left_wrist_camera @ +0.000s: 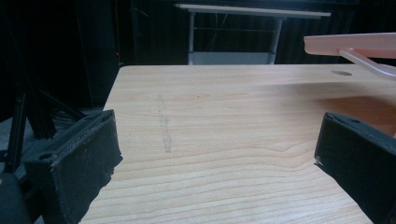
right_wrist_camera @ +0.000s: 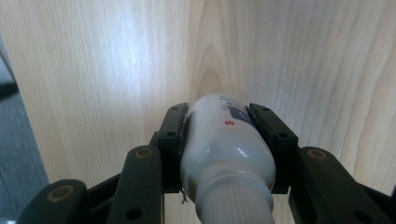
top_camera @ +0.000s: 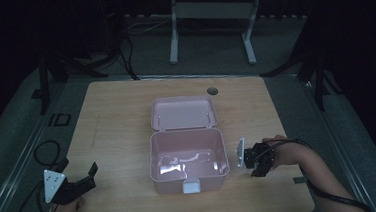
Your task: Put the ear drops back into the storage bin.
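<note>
A pink box (top_camera: 153, 161) stands open in the middle of the wooden table (top_camera: 116, 116), its lid (top_camera: 183, 112) folded back behind it. My right gripper (top_camera: 258, 167) hovers just right of the box, pointing down at the table. In the right gripper view, the right gripper (right_wrist_camera: 218, 114) is shut on a white bottle (right_wrist_camera: 224, 140) with a blue label, held by its body with the ribbed cap toward the camera. My left gripper (top_camera: 79, 166) rests near the table's front left corner. Its jaws stand wide apart, with nothing between them (left_wrist_camera: 217, 126). The lid's edge (left_wrist_camera: 350, 44) shows at the upper right.
A round cable hole (top_camera: 212, 91) sits near the table's far edge. Beyond the table stands a white frame (top_camera: 209, 14), and black stands (top_camera: 48, 70) rise at the left. Cables (top_camera: 44, 151) lie on the floor at the left.
</note>
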